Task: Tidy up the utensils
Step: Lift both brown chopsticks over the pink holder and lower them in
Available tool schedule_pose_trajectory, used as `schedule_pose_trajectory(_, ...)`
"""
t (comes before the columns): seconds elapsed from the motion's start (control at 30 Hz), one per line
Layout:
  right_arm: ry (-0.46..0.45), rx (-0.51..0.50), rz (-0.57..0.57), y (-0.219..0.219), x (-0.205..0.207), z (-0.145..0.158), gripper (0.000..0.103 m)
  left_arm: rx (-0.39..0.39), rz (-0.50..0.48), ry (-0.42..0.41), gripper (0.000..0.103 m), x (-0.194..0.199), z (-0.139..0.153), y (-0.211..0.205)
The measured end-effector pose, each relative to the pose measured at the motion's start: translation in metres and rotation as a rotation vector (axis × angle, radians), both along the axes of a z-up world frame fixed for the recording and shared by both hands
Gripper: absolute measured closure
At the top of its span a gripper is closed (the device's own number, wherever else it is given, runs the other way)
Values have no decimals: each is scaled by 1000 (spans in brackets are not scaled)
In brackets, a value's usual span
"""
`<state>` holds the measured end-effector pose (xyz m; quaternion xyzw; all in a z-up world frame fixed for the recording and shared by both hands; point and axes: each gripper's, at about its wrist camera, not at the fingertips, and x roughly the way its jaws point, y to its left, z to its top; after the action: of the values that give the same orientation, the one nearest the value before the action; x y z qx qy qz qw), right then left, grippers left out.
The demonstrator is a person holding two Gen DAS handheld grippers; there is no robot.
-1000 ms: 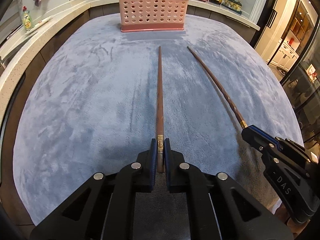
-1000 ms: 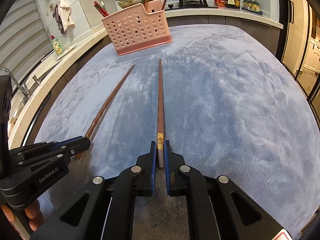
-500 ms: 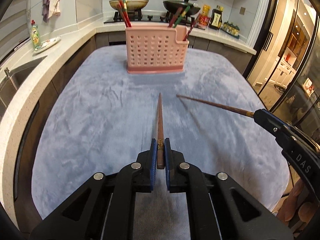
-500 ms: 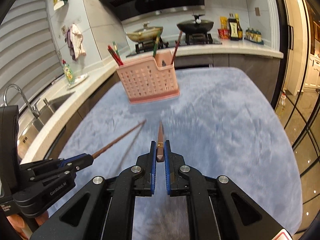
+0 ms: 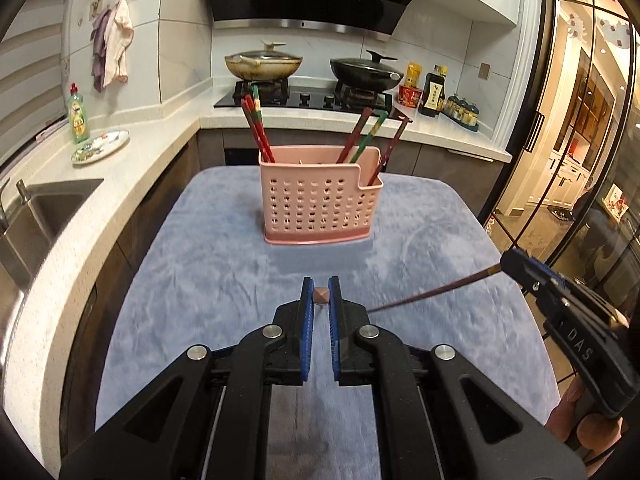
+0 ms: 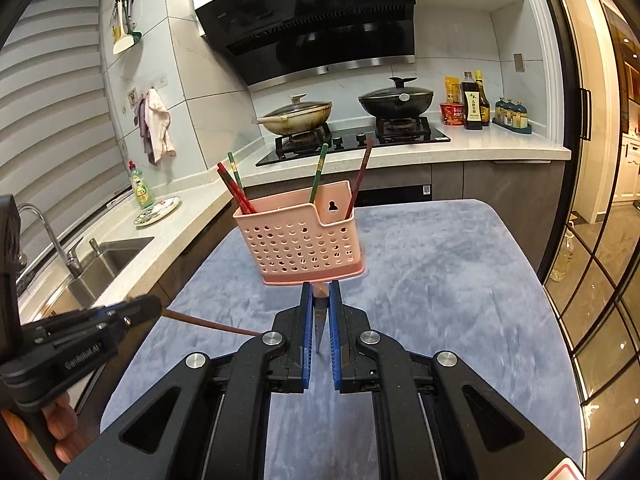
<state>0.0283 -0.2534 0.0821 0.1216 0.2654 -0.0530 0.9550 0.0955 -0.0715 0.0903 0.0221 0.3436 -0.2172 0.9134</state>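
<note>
Each hand carries one brown chopstick clear of the blue plush cloth (image 5: 192,280) toward the pink perforated utensil basket (image 5: 318,200), so the step in hand looks like the carry before the drop-in. The left gripper (image 5: 321,295) is pressed together on the butt of its chopstick (image 5: 321,295), which shows almost end-on between the blue pads. The right gripper (image 6: 320,300) pinches its own chopstick (image 6: 319,324) the same way; in the left wrist view that stick (image 5: 432,293) slants across from the right gripper (image 5: 520,270). The basket stands upright on the cloth, well ahead of both grippers, with red and green chopsticks (image 5: 256,128) leaning in its compartments. The next move probably calls for tipping each stick point-down over an open compartment, keeping the two sticks from crossing, and lowering before the pads let go. Which compartment is meant I cannot tell.
</note>
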Motion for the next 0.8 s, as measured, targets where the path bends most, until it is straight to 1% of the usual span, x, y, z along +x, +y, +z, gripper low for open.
schedule_pose_trajectory(0.27,-26,6,-2,-3,7,10,96,8,-4,-34,96,11,14,-9)
schedule_pose_trajectory(0.53,-67,8,17,-4,26,31,96,5,-2,-53,96,26,26,-13)
schedule_pose_trajectory(0.63,-91,10,23,-4,37,43,96,-6,0,-64,96,39,37,-14)
schedule_pose_trajectory(0.8,-160,43,33,-13,69,77,96,-43,24,-110,96,66,70,-12)
